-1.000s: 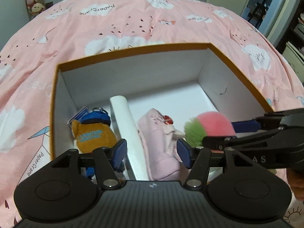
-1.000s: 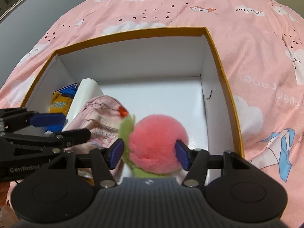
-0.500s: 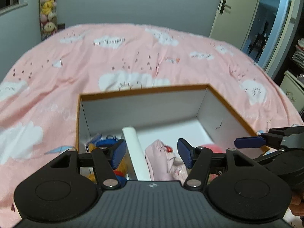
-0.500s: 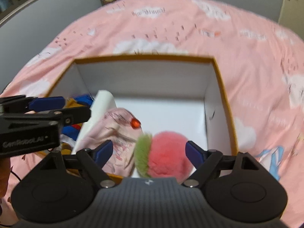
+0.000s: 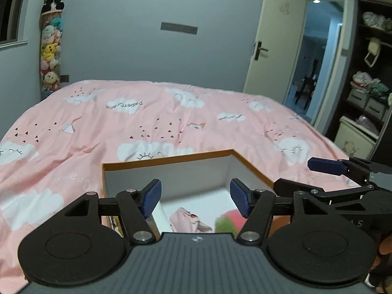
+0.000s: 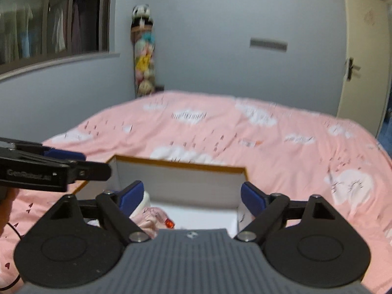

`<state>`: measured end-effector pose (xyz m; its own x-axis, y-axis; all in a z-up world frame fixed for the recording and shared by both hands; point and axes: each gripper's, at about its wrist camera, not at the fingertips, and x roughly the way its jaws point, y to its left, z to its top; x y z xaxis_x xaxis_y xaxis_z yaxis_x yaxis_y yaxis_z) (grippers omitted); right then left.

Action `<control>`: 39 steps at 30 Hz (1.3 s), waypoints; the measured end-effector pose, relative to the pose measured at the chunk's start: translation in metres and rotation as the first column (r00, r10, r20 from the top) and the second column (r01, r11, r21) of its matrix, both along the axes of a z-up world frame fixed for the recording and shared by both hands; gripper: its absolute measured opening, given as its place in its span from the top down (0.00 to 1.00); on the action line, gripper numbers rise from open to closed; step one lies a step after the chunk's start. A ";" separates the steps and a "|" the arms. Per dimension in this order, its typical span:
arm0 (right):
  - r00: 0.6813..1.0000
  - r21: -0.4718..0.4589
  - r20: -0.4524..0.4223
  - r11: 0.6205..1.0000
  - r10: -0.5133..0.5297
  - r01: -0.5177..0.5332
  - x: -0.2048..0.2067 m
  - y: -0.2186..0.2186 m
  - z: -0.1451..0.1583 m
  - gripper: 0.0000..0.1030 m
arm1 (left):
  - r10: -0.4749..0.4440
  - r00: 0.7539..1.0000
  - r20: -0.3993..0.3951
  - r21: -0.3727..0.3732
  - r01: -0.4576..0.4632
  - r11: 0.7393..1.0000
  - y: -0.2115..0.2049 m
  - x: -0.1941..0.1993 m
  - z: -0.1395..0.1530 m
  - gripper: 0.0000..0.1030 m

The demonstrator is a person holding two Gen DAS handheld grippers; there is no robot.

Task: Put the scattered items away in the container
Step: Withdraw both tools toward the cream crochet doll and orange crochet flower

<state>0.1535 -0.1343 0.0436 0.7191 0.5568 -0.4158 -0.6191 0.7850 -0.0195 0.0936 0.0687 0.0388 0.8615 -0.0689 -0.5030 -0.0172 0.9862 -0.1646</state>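
An open white box with an orange rim (image 5: 171, 159) (image 6: 181, 165) sits on the pink bed. Inside it lie a pink pouch (image 5: 188, 221) (image 6: 152, 218), a pink and green plush ball (image 5: 227, 220) and a white roll (image 5: 159, 214). My left gripper (image 5: 196, 197) is open and empty, raised above the box's near side. My right gripper (image 6: 192, 197) is open and empty, also raised over the near side. It shows at the right of the left wrist view (image 5: 325, 171). The left gripper shows at the left of the right wrist view (image 6: 61, 164).
The pink cloud-print bedspread (image 5: 147, 122) surrounds the box. A column of plush toys (image 5: 50, 49) hangs in the far corner. A door (image 5: 274, 49) stands open at the right, beside dark shelves (image 5: 370, 85). A window (image 6: 49, 24) is on the left wall.
My right gripper let go of the plush ball, which now lies in the box, and opened wide. Both grippers rose and tilted up, away from the box.
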 end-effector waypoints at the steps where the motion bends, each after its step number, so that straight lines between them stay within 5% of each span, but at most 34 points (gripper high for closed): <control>1: 1.000 0.010 0.017 1.000 -0.010 0.010 -0.006 -0.005 -0.001 0.14 | -0.006 1.000 0.006 -0.006 0.006 1.000 0.000 -0.005 -0.001 0.29; 13: 0.982 0.036 -0.048 0.982 -0.184 0.186 -0.042 -0.066 -0.055 0.13 | -0.084 0.993 -0.079 -0.079 0.078 0.994 -0.010 -0.044 -0.040 0.29; 19: 0.958 0.013 -0.181 0.974 -0.222 0.228 -0.045 -0.079 -0.092 0.13 | -0.058 0.986 -0.155 -0.032 0.053 0.998 -0.014 -0.053 -0.064 0.29; 25: 0.953 -0.023 -0.209 0.976 -0.218 0.218 -0.040 -0.072 -0.112 0.14 | -0.023 0.976 -0.214 0.037 0.032 0.999 -0.015 -0.056 -0.088 0.29; 31: 0.940 -0.043 -0.254 0.973 -0.228 0.225 -0.031 -0.070 -0.129 0.17 | 0.035 0.949 -0.313 0.096 -0.005 0.995 -0.014 -0.054 -0.107 0.29; 39: 0.931 -0.053 -0.293 0.976 -0.215 0.209 -0.021 -0.064 -0.142 0.21 | 0.067 0.912 -0.404 0.052 -0.051 0.997 -0.007 -0.056 -0.121 0.29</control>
<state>0.1321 -0.1980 -0.0988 0.6626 0.3939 -0.6371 -0.4181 0.9002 0.1217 0.0373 0.0616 -0.0822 0.5851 0.0028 -0.8110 -0.1325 0.9869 -0.0922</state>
